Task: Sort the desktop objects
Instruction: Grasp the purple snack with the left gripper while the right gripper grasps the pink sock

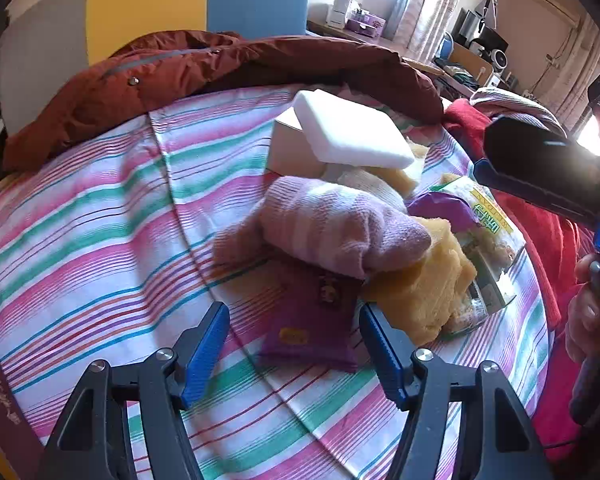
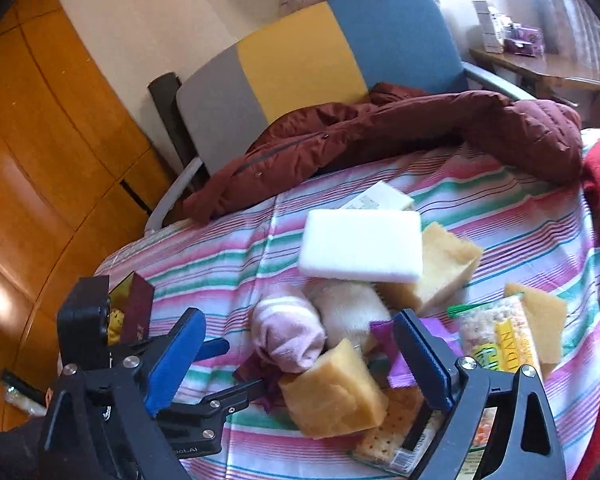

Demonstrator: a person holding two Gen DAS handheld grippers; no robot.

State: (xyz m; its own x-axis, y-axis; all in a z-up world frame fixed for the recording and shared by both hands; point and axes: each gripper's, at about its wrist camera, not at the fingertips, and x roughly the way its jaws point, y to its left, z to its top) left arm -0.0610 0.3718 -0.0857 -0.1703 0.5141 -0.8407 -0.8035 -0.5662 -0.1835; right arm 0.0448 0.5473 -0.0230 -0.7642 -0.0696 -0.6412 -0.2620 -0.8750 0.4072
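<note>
Sock (image 1: 340,224) lies rolled, long axis crosswise before left gripper (image 1: 294,350).

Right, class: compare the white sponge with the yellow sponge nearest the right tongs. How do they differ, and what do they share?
The white sponge is a flat, thin slab; the yellow sponge is a thick, chunky block. The white one looks smooth and clean-edged, the yellow one rough and uneven. The white sponge rests high on the pile, propped on a box; the yellow one sits low beside the pink sock roll. Both are blocks with squared corners, and neither is held.
</note>
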